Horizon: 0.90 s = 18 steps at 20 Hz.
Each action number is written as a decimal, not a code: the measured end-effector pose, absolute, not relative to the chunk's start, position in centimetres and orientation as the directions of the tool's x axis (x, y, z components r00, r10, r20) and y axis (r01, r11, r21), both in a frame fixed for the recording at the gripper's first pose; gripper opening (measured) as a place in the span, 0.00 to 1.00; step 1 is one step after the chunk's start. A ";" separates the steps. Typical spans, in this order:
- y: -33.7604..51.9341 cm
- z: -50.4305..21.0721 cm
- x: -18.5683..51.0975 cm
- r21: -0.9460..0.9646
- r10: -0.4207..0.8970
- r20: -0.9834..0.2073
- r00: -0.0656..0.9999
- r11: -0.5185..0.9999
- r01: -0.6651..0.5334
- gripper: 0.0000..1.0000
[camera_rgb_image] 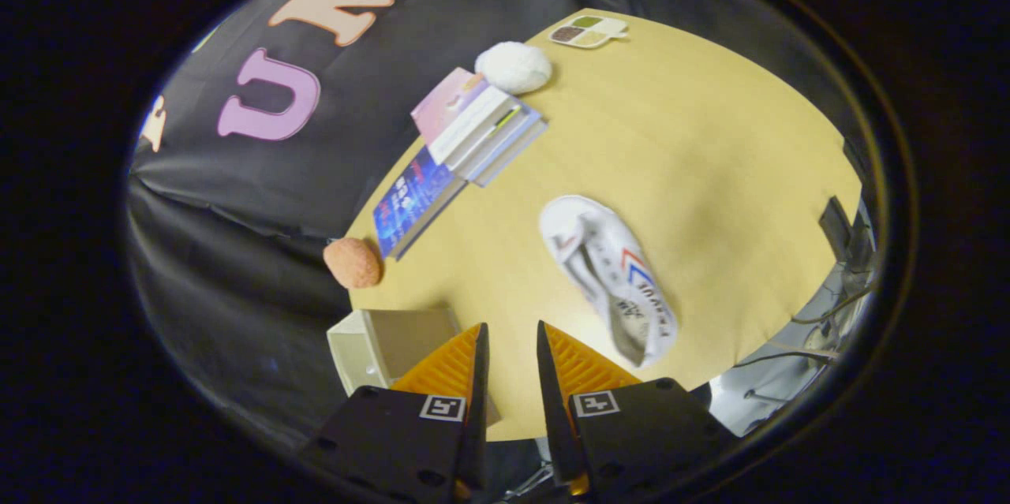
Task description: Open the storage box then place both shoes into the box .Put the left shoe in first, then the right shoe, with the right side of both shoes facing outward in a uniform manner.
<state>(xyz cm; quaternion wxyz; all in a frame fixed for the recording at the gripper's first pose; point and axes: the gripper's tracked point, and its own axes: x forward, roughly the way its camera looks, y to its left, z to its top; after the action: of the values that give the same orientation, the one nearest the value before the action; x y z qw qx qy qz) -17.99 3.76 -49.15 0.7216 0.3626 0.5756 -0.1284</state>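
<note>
A white shoe with red and blue marks lies on its side on the tan table, ahead of my fingers and a little to their right. A pale storage box sits at the table's near corner, partly behind my left finger; its brown inside shows. My gripper hangs above the table with a narrow gap between its fingertips and nothing between them.
A stack of books lies along the table's edge by the black cloth wall. A white fluffy ball sits beyond the books, an orange ball near the box. A small tray of compartments lies at the far end.
</note>
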 end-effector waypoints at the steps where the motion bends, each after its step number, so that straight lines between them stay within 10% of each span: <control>1: 2.6 -49.9 -18.8 0.352 0.215 -0.933 0.289 0.707 0.613 0.35; 18: -1.2 -60.7 -21.1 0.163 0.099 -0.983 0.154 0.856 0.491 0.47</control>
<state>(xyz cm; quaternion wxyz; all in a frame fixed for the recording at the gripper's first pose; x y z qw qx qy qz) -21.08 -1.16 -60.71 0.7235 0.2316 0.6361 -0.1354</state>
